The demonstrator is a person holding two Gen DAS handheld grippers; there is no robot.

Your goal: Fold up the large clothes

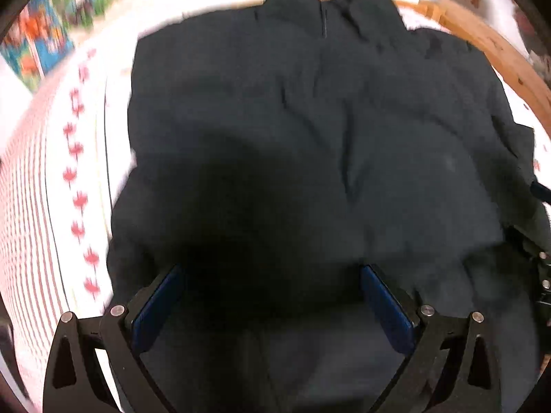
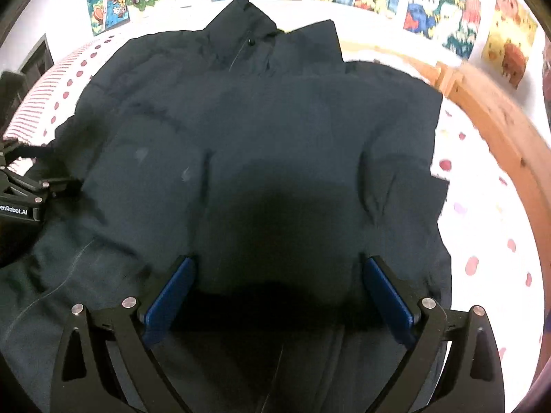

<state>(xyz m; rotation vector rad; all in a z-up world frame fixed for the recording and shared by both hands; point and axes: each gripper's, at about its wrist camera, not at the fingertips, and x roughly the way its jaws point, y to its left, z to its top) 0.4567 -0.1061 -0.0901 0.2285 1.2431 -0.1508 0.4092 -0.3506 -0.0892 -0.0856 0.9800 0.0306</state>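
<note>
Both the left gripper (image 1: 272,296) and the right gripper (image 2: 277,292) hover over the dark jacket (image 2: 261,130), jaws spread wide and gripping nothing; the jacket lies flat on the patterned sheet (image 2: 482,227).

The left tool (image 1: 272,296) is pointed down, with its blue pads (image 1: 158,306) spread wide apart. The right tool (image 2: 277,290) is pointed down too, spread wide, and nothing is held.
</note>
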